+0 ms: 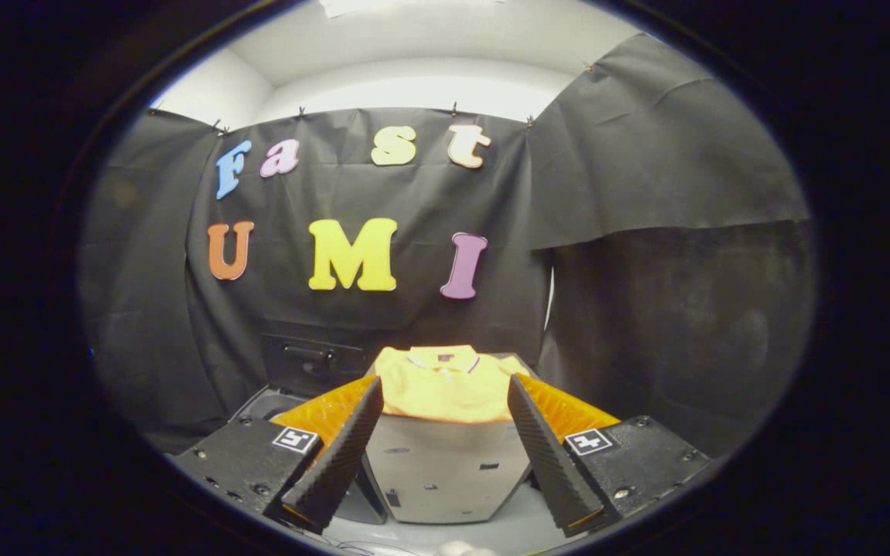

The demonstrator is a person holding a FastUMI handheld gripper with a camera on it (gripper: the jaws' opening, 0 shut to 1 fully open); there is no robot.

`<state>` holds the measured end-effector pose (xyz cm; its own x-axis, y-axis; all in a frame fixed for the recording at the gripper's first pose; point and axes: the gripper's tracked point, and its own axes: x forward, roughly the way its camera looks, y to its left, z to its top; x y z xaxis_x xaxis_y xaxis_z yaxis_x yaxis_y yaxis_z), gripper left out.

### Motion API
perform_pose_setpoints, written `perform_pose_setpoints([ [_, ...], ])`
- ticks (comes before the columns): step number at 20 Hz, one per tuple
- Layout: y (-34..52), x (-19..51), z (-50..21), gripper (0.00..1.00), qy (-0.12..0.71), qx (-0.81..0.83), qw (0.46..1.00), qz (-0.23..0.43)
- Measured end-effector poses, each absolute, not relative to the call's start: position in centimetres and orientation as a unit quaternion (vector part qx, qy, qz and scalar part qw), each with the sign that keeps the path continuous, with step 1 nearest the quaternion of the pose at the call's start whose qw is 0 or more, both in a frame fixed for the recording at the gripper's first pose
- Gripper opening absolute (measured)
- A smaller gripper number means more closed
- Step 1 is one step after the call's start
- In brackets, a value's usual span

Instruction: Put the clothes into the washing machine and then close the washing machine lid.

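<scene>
Low in the middle of the frame, the claw (445, 432) hangs spread wide with nothing between its two ridged black fingers (341, 455). Each finger has an orange backing and a black block carrying one square marker, so two markers in all. Just ahead of the fingertips, centre frame, lies one yellow polo shirt (445, 382), folded, collar away from the camera. It rests on the far end of a grey panel (445, 471) that runs back between the fingers toward the bottom of the frame; whether that panel is the washing machine's lid I cannot tell. Left of the shirt, behind the left finger, sits one dark boxy unit (310, 361) against the black cloth wall (646, 193). Nothing stands between claw and shirt.
</scene>
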<state>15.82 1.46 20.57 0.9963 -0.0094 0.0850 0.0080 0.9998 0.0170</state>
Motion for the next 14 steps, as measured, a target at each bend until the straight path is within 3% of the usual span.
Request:
perform_pose_setpoints([
  [6, 1.0, 26.3, 26.5, 1.0, -0.049, 0.006, 0.999, 0.004],
  [14, 1.3, 42.1, 25.4, 1.0, 0.048, 0.011, 0.999, 0.018],
])
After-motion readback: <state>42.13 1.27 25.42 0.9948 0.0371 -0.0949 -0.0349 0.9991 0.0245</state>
